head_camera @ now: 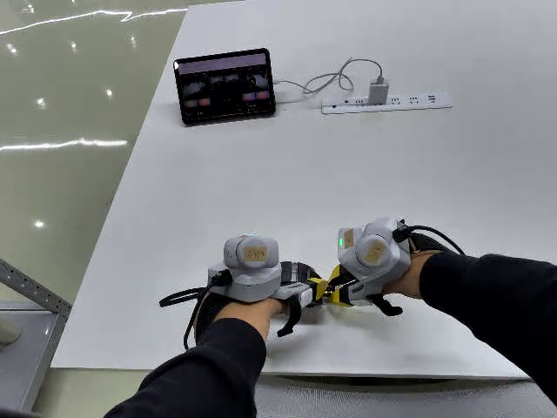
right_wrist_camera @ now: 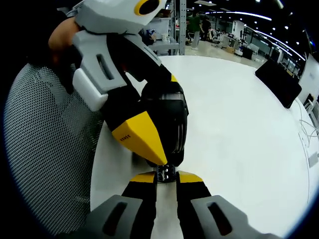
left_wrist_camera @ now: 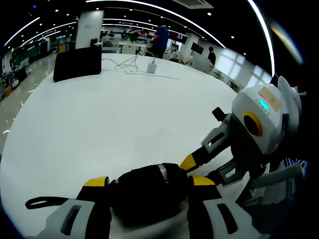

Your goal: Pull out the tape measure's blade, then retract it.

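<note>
While your left gripper (left_wrist_camera: 149,182) clamps the tape measure (left_wrist_camera: 147,196) by the near edge of the table (head_camera: 348,174), your right gripper (right_wrist_camera: 166,178) pinches its blade tip (right_wrist_camera: 164,172); the pull-out looks about to begin; draw rightward steadily, keeping the case still.

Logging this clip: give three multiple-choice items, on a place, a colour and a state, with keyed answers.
1. Where does the tablet stand? A) on a shelf B) on the floor C) on the table, left of the power strip
2. The tape measure's case is: A) black B) red C) white
3. The right tongs are: A) wide open B) shut on the blade hook C) holding a pen
Key: 1 C, it stands beside the strip on the table. 2 A, the case between the left tongs is black. 3 B, both tips pinch the hook.
</note>
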